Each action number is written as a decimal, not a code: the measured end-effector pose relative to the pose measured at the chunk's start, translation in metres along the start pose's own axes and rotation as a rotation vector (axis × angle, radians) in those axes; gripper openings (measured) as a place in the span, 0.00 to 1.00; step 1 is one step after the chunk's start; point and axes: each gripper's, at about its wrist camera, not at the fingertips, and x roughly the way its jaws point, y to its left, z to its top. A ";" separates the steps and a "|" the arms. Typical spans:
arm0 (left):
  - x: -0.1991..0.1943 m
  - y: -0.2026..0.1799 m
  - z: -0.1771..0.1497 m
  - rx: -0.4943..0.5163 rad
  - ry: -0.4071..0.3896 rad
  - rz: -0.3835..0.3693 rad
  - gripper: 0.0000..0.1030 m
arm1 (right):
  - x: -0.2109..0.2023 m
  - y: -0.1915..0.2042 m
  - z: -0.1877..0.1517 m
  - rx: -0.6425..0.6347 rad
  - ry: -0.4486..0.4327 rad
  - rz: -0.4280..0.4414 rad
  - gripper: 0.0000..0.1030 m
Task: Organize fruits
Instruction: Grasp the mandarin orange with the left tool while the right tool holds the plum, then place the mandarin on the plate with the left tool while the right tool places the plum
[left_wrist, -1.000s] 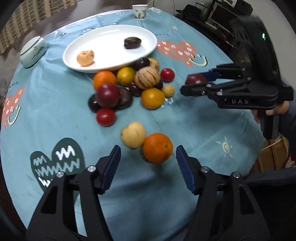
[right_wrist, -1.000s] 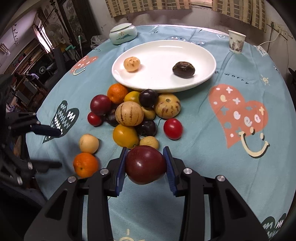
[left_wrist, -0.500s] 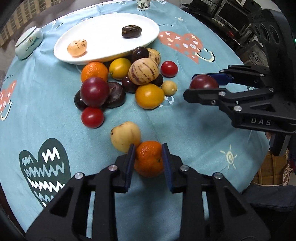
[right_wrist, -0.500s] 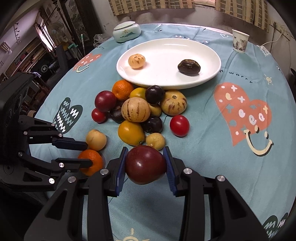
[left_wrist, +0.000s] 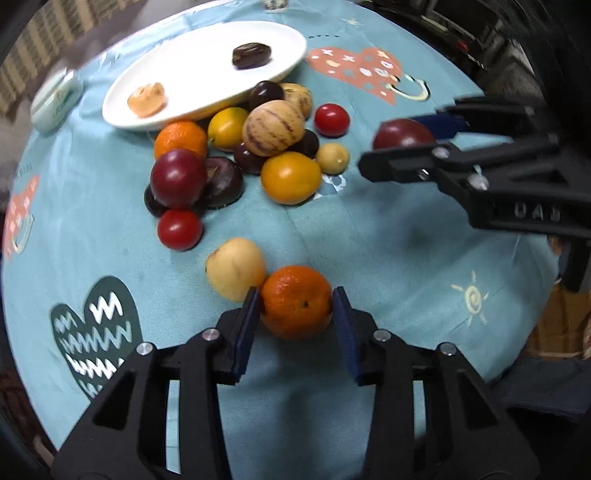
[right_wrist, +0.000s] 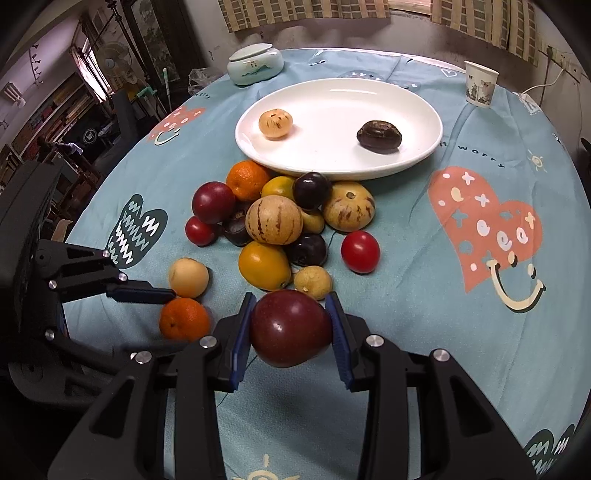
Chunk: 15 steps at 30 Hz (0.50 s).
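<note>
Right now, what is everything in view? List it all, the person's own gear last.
plate: one, white, far centre
fruits on plate: two, pale orange and dark brown
fruit pile: a dozen or more, mixed colours, just before the plate
pale fruit: one, yellowish, beside the orange
orange: one, between left pads
plum: one, dark red, in right gripper
jar: one, pale green, far left
cup: one, white, far right
tablecloth: teal, hearts
left gripper: black, jaws opening around the orange
right gripper: black, shut on plum
</note>
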 end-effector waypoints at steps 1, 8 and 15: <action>0.000 0.002 0.000 -0.007 0.000 -0.010 0.38 | 0.000 0.000 0.000 0.002 -0.002 0.000 0.38; -0.036 0.020 0.005 -0.031 -0.076 -0.062 0.37 | -0.013 -0.005 0.015 -0.004 -0.045 0.000 0.38; -0.062 0.076 0.103 -0.159 -0.250 -0.044 0.38 | -0.012 -0.029 0.083 0.048 -0.153 0.011 0.38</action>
